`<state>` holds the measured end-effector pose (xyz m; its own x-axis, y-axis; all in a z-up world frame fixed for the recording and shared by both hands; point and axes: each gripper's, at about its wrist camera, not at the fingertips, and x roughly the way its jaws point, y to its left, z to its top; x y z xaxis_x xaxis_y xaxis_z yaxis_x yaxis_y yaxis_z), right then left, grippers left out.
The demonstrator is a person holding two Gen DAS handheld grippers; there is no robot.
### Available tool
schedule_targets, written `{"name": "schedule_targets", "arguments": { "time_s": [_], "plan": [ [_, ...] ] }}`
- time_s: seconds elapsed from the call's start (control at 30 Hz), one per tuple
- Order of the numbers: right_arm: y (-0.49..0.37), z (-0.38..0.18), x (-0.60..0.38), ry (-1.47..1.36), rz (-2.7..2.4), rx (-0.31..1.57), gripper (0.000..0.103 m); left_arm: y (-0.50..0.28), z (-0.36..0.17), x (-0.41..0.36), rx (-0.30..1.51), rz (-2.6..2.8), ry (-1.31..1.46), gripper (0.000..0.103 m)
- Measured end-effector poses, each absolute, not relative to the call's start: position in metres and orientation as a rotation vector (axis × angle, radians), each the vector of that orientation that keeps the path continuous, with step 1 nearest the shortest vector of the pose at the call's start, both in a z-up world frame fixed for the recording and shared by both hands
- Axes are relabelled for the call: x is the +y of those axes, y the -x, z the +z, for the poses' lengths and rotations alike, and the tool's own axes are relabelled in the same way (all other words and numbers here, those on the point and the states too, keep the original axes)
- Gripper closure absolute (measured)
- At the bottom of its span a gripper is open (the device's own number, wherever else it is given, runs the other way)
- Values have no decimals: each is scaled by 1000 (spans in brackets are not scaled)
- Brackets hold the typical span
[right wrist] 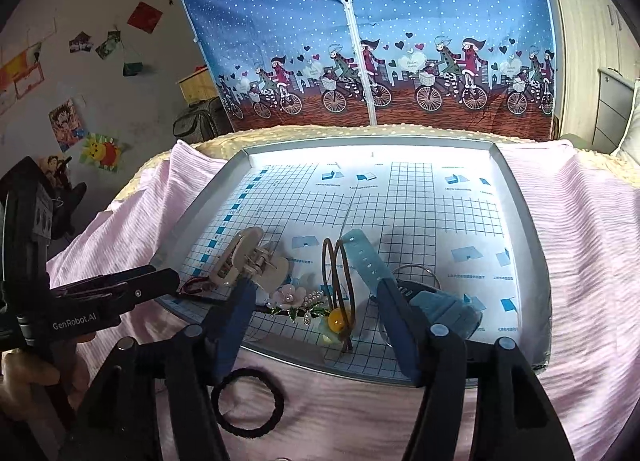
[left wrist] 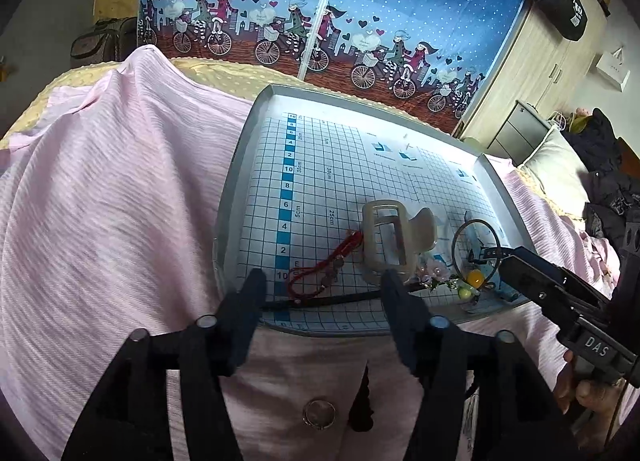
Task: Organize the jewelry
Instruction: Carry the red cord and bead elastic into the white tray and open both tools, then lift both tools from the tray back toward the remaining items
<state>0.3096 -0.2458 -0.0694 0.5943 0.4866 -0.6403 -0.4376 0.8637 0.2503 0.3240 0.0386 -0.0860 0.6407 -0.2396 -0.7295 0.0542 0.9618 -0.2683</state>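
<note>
The grid sheet (left wrist: 320, 189) lining the tray carries a blue-and-white scale column printed, from far to near, "10", "8", "6", "4", "2", "10", "8", "6", "4", "2", an "E", then "10"; beside the column stand the rotated labels "30cm", "5cm", "25cm" and a second "30cm"; smaller captions under the blue folding diagrams on the same sheet are too small to read; the right gripper (left wrist: 486, 252), seen from the left wrist view, bears "DAS" in pale letters on its black body; the left gripper (right wrist: 176, 285), seen from the right wrist view, bears "GenRobot.AI" in white on its black body.
</note>
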Motion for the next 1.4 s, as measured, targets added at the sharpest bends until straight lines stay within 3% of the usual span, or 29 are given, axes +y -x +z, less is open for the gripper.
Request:
{"name": "schedule_targets", "arguments": {
  "time_s": [0.07, 0.13, 0.2, 0.23, 0.5, 0.8, 1.1, 1.4],
  "plan": [
    [-303, -61, -252, -82, 522, 733, 29, -321, -83, 39, 842, -161, 230, 34],
    [-295, -52, -258, -95, 503, 694, 18, -315, -77, 41, 799, -156, 234, 34],
    [-287, -41, -264, -111, 487, 648, 6, -307, -68, 43, 747, -153, 237, 15],
    [-283, -37, -267, -122, 486, 623, 1, -302, -62, 44, 715, -151, 236, 1],
    [-236, 2, -274, -98, 468, 446, 0, -247, -6, 39, 481, -178, 147, 1],
    [-173, 24, -273, -33, 449, 335, 0, -193, 34, 34, 396, -203, 95, 1],
    [-113, 27, -275, -13, 462, 312, 0, -141, 32, 41, 456, -113, 59, 1],
    [-71, 10, -278, 14, 458, 404, 0, -101, 20, 48, 542, -61, 135, 1]
  ]
}}
